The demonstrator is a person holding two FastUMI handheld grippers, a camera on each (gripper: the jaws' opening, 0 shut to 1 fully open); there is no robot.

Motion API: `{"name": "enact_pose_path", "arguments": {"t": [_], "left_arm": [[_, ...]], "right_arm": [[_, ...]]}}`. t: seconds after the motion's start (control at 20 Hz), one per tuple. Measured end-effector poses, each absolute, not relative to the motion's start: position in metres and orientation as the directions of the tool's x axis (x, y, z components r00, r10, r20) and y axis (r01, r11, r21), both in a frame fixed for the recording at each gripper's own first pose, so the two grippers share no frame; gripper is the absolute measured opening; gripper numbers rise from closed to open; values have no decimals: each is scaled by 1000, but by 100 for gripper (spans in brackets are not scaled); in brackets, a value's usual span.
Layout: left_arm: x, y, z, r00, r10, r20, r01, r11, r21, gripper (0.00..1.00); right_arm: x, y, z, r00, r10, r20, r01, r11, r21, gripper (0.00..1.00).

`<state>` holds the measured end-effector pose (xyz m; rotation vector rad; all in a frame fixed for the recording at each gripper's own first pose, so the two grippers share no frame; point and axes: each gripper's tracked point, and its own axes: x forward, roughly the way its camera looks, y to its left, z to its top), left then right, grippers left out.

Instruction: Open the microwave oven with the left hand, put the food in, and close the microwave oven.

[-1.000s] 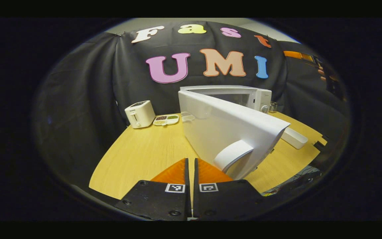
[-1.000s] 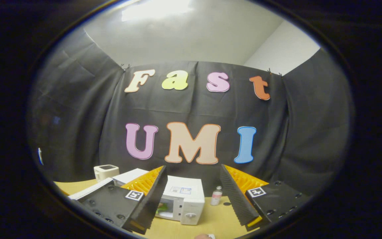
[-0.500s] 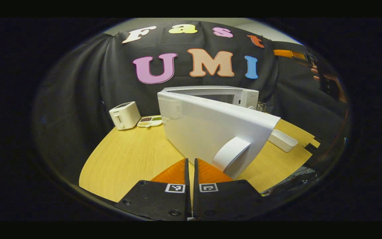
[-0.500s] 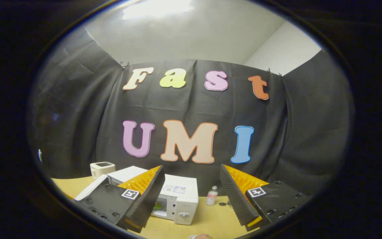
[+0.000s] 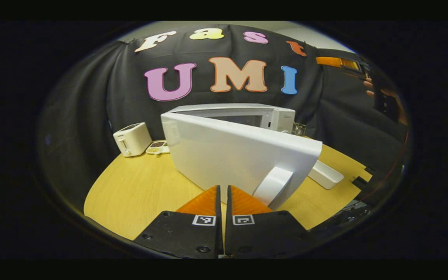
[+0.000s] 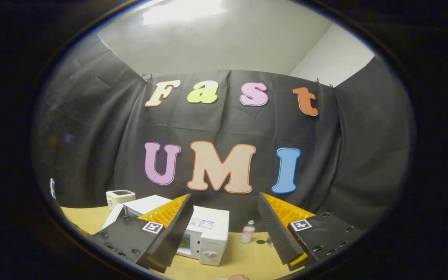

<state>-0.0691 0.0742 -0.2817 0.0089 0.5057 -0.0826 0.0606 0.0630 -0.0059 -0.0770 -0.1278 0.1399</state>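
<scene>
- Toaster [image 5: 131,139] and a small snack tray [image 5: 157,147] sit on the table [image 5: 138,194], far off to the left of the left gripper's jaws and well ahead of them; they seem to play no part in the job.
- Left gripper [image 5: 224,202]: its jaws are pressed together with nothing between them, pointing at the lower edge of the door [image 5: 239,155].
- The door stands just ahead of those jaws, swung partway out from the microwave [image 5: 274,116]. Its handle [image 5: 272,186] is just to the right of the jaws and apart from them.
- Judgement: opening is done. With closed jaws facing the door's outer face, this reads as the closing push, and the door is not yet shut.
- White oblong block [image 5: 325,175] lies on the table beyond the door's free edge, right of the jaws.
- Right gripper [image 6: 224,221], held high: its jaws are spread wide and hold nothing.
- Between and below those jaws stands the microwave [image 6: 208,233]; something green, the food [image 6: 183,243], shows in its cavity behind the left finger. So loading looks done, though the food is too small to identify.
- A small bottle [image 6: 248,232] stands just right of the microwave.
- Left to do: press the door fully shut.
</scene>
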Motion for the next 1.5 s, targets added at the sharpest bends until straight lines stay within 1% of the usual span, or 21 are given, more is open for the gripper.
{"name": "enact_pose_path", "arguments": {"t": [0.45,0.95,1.35,1.5], "left_arm": [[-24,38,-283,880,-75,-469,91,996,11,1],[19,9,-291,880,-87,-467,102,995,7,1],[66,-6,-297,878,-91,-471,119,992,31,1],[88,-11,-297,875,-93,-476,110,994,7,2]], "right_arm": [[75,39,-7,976,181,121,-170,981,-97,96],[70,-7,-5,980,162,113,-149,982,-114,96],[61,-32,-18,985,155,80,-145,983,-117,96],[60,-43,-27,988,142,58,-136,986,-99,96]]}}
